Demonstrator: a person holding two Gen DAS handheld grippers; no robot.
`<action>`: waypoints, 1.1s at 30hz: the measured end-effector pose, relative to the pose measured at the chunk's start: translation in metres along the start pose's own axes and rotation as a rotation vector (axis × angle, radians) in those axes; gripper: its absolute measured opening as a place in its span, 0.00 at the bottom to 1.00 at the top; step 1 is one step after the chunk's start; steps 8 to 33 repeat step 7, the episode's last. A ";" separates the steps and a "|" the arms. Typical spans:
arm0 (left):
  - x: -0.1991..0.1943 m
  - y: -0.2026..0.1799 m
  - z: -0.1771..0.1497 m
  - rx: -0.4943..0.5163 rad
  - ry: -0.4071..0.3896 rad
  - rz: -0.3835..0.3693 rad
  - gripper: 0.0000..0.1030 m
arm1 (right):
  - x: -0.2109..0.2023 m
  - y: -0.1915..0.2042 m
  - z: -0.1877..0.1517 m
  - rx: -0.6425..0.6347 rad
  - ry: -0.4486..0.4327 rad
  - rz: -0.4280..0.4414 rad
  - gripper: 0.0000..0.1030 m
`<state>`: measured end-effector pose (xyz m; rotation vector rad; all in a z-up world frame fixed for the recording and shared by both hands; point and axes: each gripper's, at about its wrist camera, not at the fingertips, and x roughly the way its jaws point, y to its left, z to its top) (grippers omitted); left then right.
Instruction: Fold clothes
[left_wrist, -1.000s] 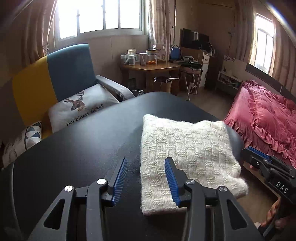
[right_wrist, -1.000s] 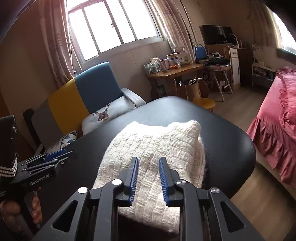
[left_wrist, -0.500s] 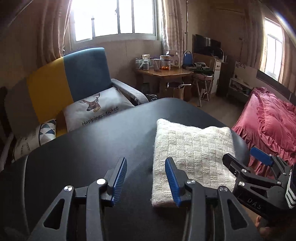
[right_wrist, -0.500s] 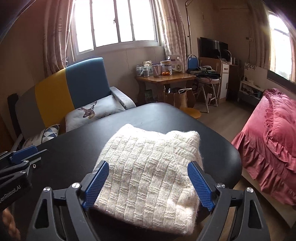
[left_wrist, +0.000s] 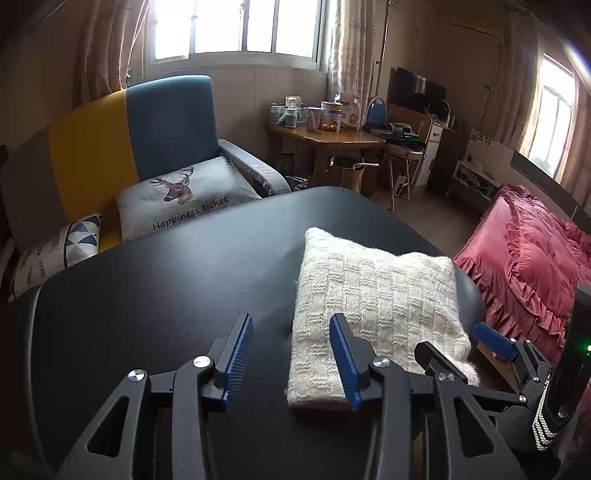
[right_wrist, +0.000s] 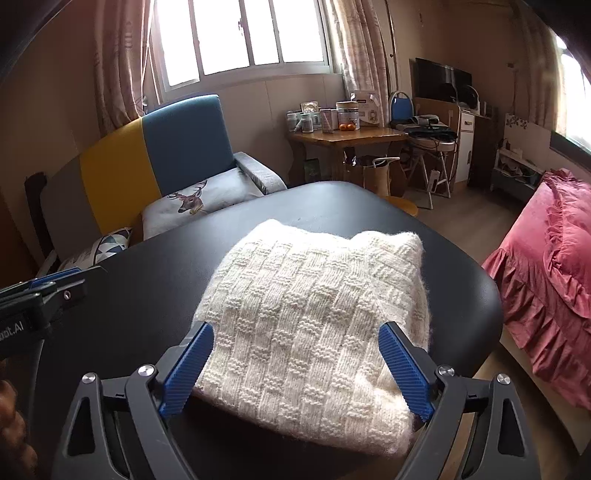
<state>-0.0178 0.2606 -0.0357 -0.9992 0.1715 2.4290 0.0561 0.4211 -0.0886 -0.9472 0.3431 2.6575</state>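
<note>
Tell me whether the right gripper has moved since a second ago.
Yes. The right gripper has drawn back toward the near edge of the folded white sweater on the black table, and its jaws have just been opening, no longer pinching it.

A black table (right_wrist: 155, 266) fills the foreground of a sunlit room. Behind it stands a sofa (left_wrist: 147, 125) with grey, yellow and blue back panels, carrying a deer-print cushion (left_wrist: 184, 199) lettered "Happiness ticket" and a triangle-patterned cushion (left_wrist: 77, 240). A wooden side table (right_wrist: 347, 138) crowded with jars and oranges sits beneath the curtained window (right_wrist: 243, 37). To the right, a bed draped in a pink ruffled cover (left_wrist: 532, 258) borders the wood floor.
</note>
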 end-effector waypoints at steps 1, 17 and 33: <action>-0.002 0.001 0.001 -0.001 -0.009 -0.007 0.41 | 0.000 0.000 -0.001 0.000 0.002 0.000 0.89; -0.009 0.001 0.001 0.018 -0.039 0.011 0.37 | -0.001 -0.002 -0.003 -0.002 0.001 -0.008 0.89; -0.009 0.001 0.001 0.018 -0.039 0.011 0.37 | -0.001 -0.002 -0.003 -0.002 0.001 -0.008 0.89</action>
